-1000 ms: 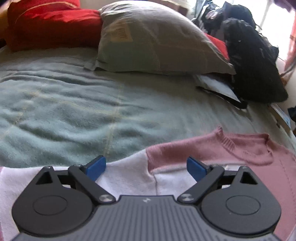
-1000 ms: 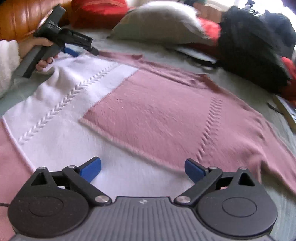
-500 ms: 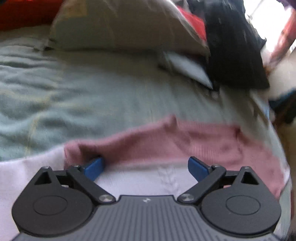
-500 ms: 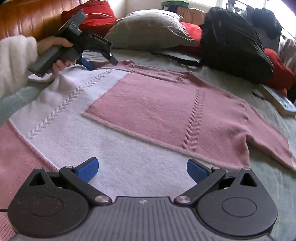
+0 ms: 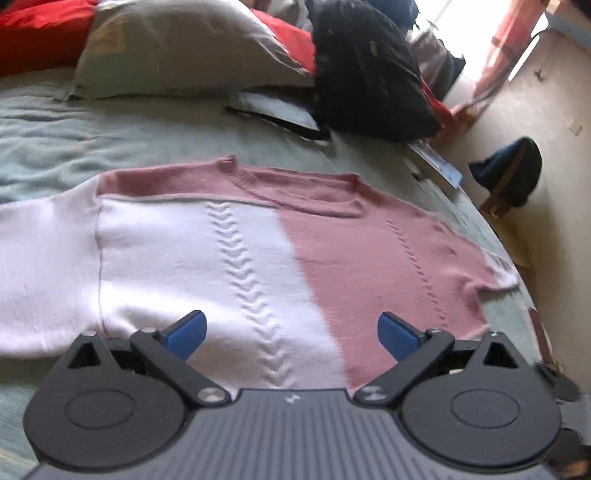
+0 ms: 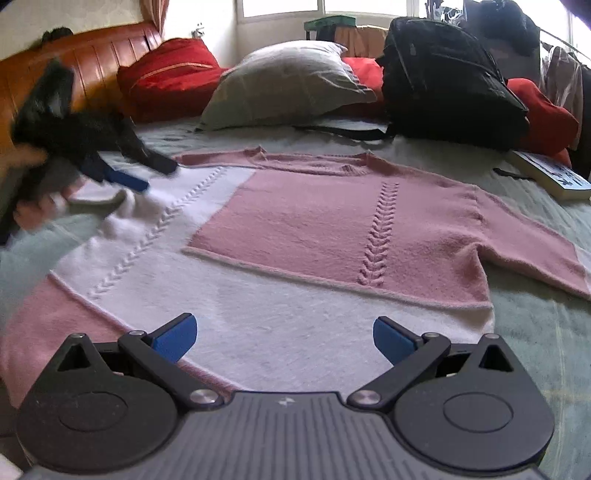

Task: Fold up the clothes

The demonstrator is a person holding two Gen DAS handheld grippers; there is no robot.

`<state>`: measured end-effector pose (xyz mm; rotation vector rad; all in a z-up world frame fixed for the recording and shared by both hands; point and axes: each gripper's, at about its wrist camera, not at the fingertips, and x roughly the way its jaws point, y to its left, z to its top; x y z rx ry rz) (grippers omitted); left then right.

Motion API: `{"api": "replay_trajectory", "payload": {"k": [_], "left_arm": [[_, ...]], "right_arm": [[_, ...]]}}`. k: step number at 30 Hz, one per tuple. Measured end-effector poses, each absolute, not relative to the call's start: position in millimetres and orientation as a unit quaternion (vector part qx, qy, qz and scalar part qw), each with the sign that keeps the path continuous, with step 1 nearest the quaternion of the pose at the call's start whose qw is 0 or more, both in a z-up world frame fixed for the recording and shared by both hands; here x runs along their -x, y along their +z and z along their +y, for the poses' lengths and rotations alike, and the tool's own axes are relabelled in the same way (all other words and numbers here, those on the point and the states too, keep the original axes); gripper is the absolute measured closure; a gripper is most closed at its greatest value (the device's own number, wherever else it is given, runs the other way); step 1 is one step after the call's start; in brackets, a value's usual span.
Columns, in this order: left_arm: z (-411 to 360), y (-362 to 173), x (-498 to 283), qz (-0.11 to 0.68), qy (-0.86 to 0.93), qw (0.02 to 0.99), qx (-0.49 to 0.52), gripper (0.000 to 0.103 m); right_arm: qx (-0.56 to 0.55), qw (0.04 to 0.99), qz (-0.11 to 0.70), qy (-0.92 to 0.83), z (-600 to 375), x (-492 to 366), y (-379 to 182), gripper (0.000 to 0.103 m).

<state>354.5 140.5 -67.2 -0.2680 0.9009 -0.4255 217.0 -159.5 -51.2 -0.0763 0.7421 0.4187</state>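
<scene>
Item, near: my right hand-held gripper and left hand-held gripper, both spread wide, empty; the left has pulled back from the collar. Item, beyond: pink-and-white sweater, flat on the bed, unfolded. Right view alone shows the book; left alone the floor.

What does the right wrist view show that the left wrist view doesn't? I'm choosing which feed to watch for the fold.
Only the right wrist view shows the left hand-held gripper from outside, blurred, over the sweater's white sleeve, plus the wooden headboard and the windows.

Only the left wrist view shows the floor beside the bed and a dark item on it.

Both show the pink-and-white sweater lying flat, the grey pillow, the black backpack and a book.
</scene>
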Motion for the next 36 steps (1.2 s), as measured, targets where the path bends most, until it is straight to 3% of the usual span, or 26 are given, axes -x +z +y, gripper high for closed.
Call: {"api": "replay_trajectory", "payload": {"k": [8,12,15,19,27,36], "left_arm": [[174,-88,-291,0.419,-0.178,0.880,0.137,0.007],[164,-73,-291,0.452,-0.155,0.873,0.097,0.002],[154,-52,-296,0.407,-0.173,0.892,0.096,0.002],[136,-44,-330,0.395,-0.196,0.891,0.111,0.002],[140,-84,-395,0.439,-0.149,0.872,0.154,0.002],[131,-98,-474,0.431,-0.117,0.886,0.124,0.001]], "right_arm": [[0.035,0.908,0.363,0.205,-162,-215,-53,0.000],[0.051,0.906,0.378,0.186,-148,-229,-61,0.000],[0.072,0.903,0.382,0.182,-136,-232,-68,0.000],[0.070,0.898,0.395,0.181,-132,-233,-80,0.000],[0.052,0.901,0.389,0.187,-137,-232,-85,0.000],[0.045,0.903,0.376,0.203,-143,-232,-90,0.000]]}}
